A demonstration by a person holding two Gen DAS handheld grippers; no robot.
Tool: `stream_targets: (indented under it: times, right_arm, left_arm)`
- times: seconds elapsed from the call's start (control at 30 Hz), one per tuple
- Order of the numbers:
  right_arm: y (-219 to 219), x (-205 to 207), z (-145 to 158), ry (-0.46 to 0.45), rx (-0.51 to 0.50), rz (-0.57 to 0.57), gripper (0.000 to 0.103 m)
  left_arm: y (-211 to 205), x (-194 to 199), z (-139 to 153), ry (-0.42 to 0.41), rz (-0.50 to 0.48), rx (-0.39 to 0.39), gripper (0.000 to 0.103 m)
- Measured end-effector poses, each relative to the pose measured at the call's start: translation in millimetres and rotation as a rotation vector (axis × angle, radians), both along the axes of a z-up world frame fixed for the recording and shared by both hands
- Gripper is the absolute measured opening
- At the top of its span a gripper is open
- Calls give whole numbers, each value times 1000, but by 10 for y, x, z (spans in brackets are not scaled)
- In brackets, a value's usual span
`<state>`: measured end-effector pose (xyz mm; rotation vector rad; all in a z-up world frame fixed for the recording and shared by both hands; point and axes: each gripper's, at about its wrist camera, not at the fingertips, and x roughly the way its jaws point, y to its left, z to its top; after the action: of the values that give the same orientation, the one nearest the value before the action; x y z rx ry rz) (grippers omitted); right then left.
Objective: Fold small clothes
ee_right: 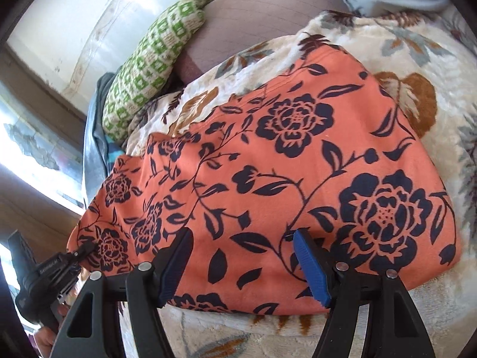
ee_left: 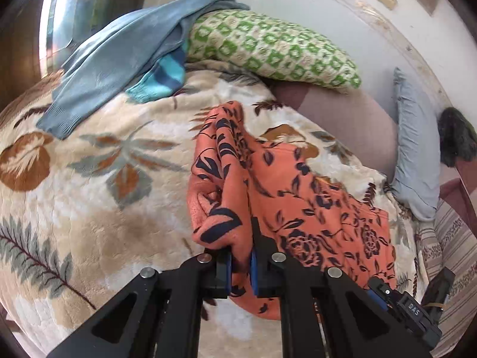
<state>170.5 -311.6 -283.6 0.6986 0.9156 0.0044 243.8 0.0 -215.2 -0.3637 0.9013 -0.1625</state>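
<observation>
The left hand-held gripper (ee_left: 241, 264) is clamping a bunched edge of the orange floral cloth (ee_left: 301, 205), lifting it off the blanket (ee_left: 89, 179) on the bed. The right hand-held gripper (ee_right: 243, 264) is hovering over the cloth's flat part, jaws standing apart.

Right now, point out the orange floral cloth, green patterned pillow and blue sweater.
orange floral cloth (ee_right: 268, 179), right wrist view, middle of the flat part.
green patterned pillow (ee_left: 268, 44), left wrist view, middle of its top face.
blue sweater (ee_left: 119, 59), left wrist view, middle of the body.
</observation>
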Motion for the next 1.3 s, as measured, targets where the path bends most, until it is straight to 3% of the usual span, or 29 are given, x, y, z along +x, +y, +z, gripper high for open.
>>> stream_targets:
  times: [0.2, 0.33, 0.37, 0.43, 0.53, 0.63, 0.73, 0.83, 0.93, 1.0, 1.03, 1.07, 1.17, 1.3]
  right_arm:
    - [-454, -105, -54, -79, 339, -84, 73]
    - [-876, -258, -63, -143, 486, -205, 73]
    - [-981, -290, -73, -153, 523, -228, 73]
    - [-1168, -355, -119, -176, 608, -261, 73]
    - [-1436, -488, -176, -222, 717, -313, 73]
    - [-1683, -615, -197, -254, 775, -345, 74]
    - [-1810, -629, -128, -287, 790, -316, 74]
    - [-1700, -516, 21, -299, 753, -220, 74]
    - [-1400, -333, 95, -250, 713, -105, 74]
    - [-1136, -236, 118, -206, 669, -33, 74]
    - [-1012, -190, 139, -188, 641, 0, 74]
    - [-885, -151, 150, -175, 616, 30, 74]
    - [-532, -56, 153, -153, 598, 116, 74]
    - [-150, 187, 113, -91, 538, 158, 76]
  left_arm:
    - [-805, -1, 544, -82, -212, 44, 9]
    - [-1432, 6, 741, -103, -352, 36, 8]
    - [-1603, -18, 753, -106, -397, 20, 2]
    - [-1990, -108, 768, -123, -491, -1, 2]
    - [-2628, -331, 727, -163, -639, 46, 2]
    - [-2970, -479, 709, -212, -693, 98, 2]
    - [-2724, -403, 738, -221, -618, 130, 2]
    - [-2022, -188, 671, -181, -423, 156, 2]
    - [-1096, -78, 504, -128, -187, 135, 5]
    - [-492, -68, 346, -71, -46, 74, 20]
    - [-243, -68, 252, -34, 10, 42, 36]
    - [-52, -72, 140, 8, 50, 16, 44]
    - [200, -93, -178, 113, 75, -37, 44]
    - [-7, -80, -406, 173, -21, -38, 44]
